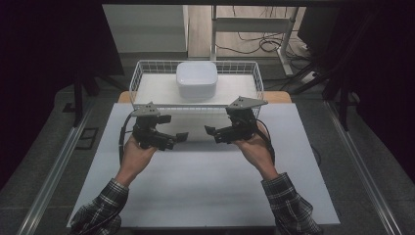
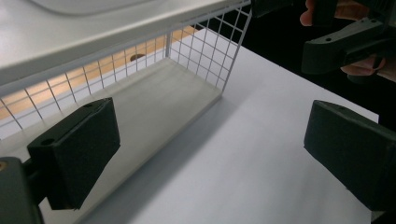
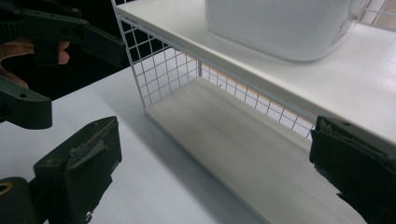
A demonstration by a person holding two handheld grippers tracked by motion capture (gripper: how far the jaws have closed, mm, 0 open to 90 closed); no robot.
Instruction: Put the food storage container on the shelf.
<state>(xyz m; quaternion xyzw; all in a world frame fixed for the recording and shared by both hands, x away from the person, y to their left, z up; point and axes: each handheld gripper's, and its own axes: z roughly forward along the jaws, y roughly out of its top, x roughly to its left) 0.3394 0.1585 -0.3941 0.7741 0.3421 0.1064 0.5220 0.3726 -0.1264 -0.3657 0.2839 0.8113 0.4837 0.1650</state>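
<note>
White-coated wire forms the rack [image 1: 142,73] at the far edge of the table [image 1: 205,186], and a white lidded container [image 1: 196,79] sits on its upper shelf [image 3: 289,79], roughly centred and well back from the front rim. The left gripper [image 1: 169,138] and the right gripper [image 1: 219,132] hover over the table just in front of the rack, facing each other, both with jaws standing wide apart and holding nothing. The step in hand appears to be the approach to the container. To do it well, raise both grippers above the front wire rim before advancing, since the jaws currently sit level with the lower shelf [image 2: 154,102]. Bring one gripper to each side wall of the container, keep the jaws apart until the pads bracket the wall, then close evenly. The smooth plastic will likely slip under a light or uneven pinch, so lift both sides level.
</note>
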